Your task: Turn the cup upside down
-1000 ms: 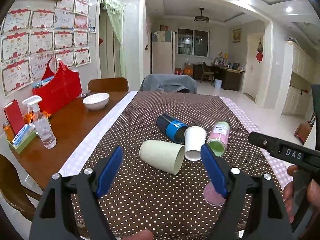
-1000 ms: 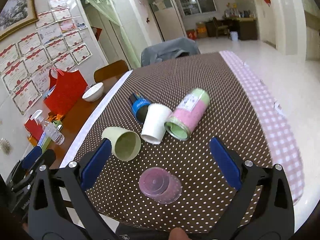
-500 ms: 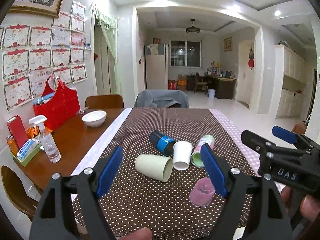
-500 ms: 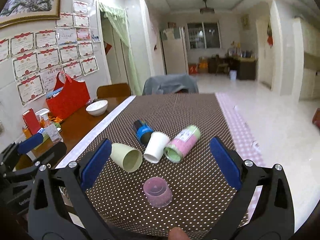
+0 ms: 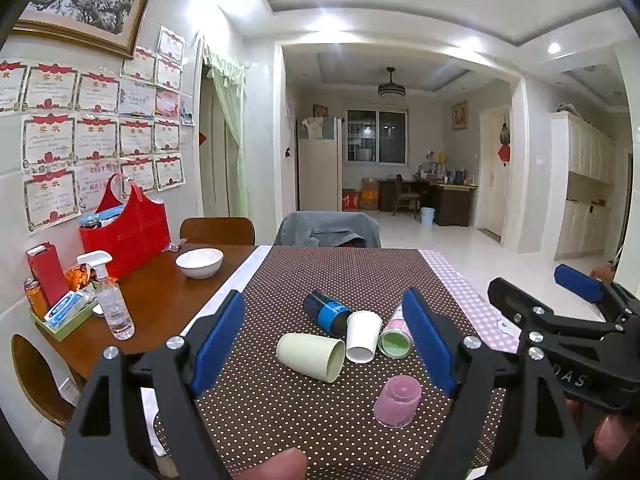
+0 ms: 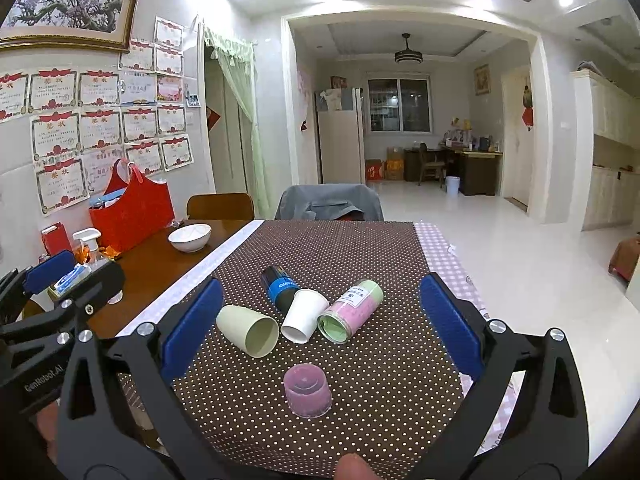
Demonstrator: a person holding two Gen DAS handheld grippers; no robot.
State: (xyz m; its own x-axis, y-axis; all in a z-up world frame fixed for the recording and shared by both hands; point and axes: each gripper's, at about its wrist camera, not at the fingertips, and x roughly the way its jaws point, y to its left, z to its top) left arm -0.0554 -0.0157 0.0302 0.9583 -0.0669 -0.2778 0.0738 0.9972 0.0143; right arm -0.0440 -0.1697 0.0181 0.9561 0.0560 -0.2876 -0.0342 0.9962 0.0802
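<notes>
Five cups on the cloth: a pink cup [image 6: 307, 395] stands mouth-down nearest the camera; beyond it a pale green cup [image 6: 247, 330], a white paper cup [image 6: 304, 315], a pink-and-green tumbler [image 6: 350, 311] and a dark blue-banded cup [image 6: 280, 288] all lie on their sides.
Cluster: the white paper cup lies between the blue-banded cup and the tumbler, seemingly touching both; the pale green cup lies just to its left.
Left gripper [image 5: 326, 340]: raised above the table, jaws wide apart, holding nothing.
Right gripper [image 6: 318, 328]: also raised, jaws wide apart, empty.
Task state: judged unfinished for the four lying cups, if each is meant to end mouth-down.
Risk, rolling: a cup on its side could roll away on the dotted tablecloth [image 6: 340, 248] if a finger nudges it first.
Risk, neighbours: reaching into the tight cluster may knock the adjoining cups.
Risk, crushing: the paper cup would likely buckle under a hard squeeze.
Risk, near cup: a low approach could topple the pink cup.
</notes>
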